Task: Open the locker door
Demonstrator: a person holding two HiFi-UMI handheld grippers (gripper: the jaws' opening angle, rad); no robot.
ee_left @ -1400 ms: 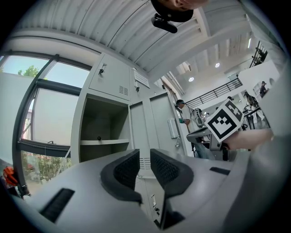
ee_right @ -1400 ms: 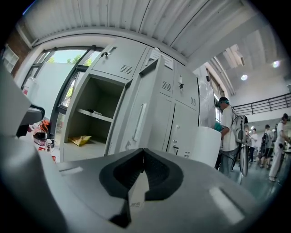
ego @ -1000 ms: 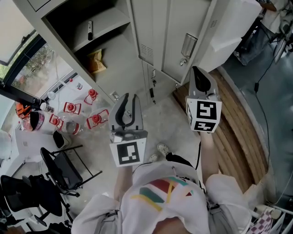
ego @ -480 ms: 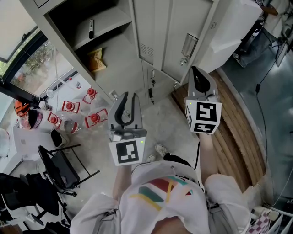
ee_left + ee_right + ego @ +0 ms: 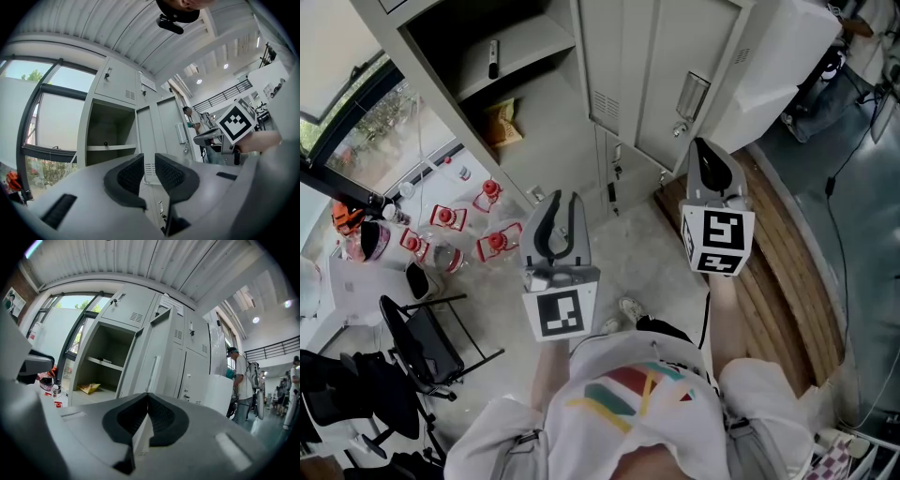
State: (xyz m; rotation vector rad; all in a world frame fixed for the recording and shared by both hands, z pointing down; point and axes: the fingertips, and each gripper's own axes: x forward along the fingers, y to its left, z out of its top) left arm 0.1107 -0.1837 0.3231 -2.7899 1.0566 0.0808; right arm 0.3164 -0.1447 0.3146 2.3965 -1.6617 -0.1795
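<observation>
Now, setting: a bank of grey metal lockers point(image 5: 628, 56) stands ahead of the person, seen steeply from above in the head view.
Locker door: the closed locker door point(image 5: 694, 42) with a latch plate point(image 5: 691, 94) is at the right of the bank; it shows shut in the right gripper view point(image 5: 194, 371) as well.
Open compartment: at the left of the bank an open compartment point(image 5: 502, 84) has a shelf point(image 5: 520, 52) with a small dark thing point(image 5: 493, 58) on it, and a yellow bag point(image 5: 502, 125) lies on its bottom.
Left hand-held gripper: the left hand-held gripper point(image 5: 565, 202) is held in the air, well apart from the lockers; its jaws stand a little apart with nothing between them point(image 5: 149, 159).
Right hand-held gripper: the right hand-held gripper point(image 5: 707, 150) points towards the closed door below the latch plate and touches nothing; its jaws are together and empty point(image 5: 147, 397).
Floor: red-and-white objects point(image 5: 445, 222) sit left of the lockers, a black chair point(image 5: 427, 342) nearer the person.
Right side: a wooden platform point(image 5: 787, 253) runs beside the lockers.
Background: a person point(image 5: 241, 380) stands at the far right in the right gripper view.
</observation>
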